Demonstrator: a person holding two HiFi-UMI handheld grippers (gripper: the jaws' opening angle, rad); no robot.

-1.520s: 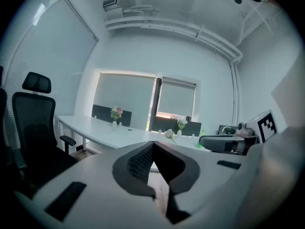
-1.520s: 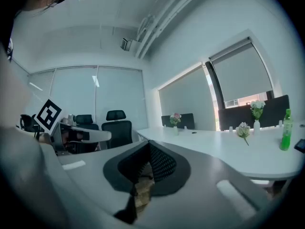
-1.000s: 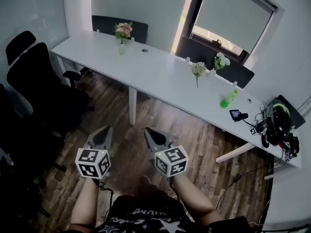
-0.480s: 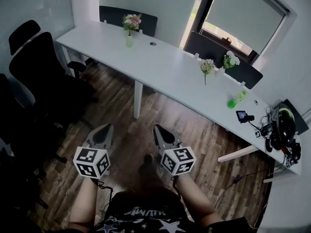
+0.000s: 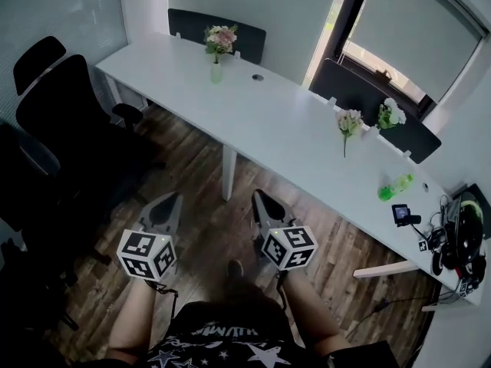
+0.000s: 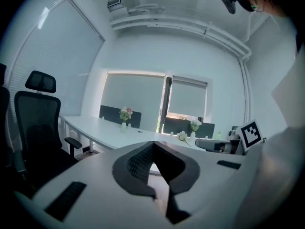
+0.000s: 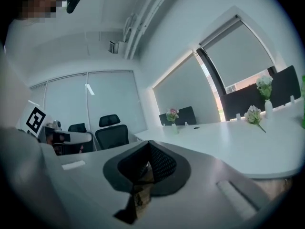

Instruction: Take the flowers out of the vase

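long white table (image 5: 284,133) ran along the wall and window. near its left end stood a vase (image 5: 217,73) holding pink flowers (image 5: 220,38), with a round port (image 5: 258,77) near it. mid-table a loose flower (image 5: 349,123) lay flat. a second vase (image 7: 269,109) with white flowers (image 5: 391,113) stood by the far edge. toward the right end: green bottle (image 5: 395,185), small screen (image 5: 400,214), dark gear and cables (image 5: 464,240).
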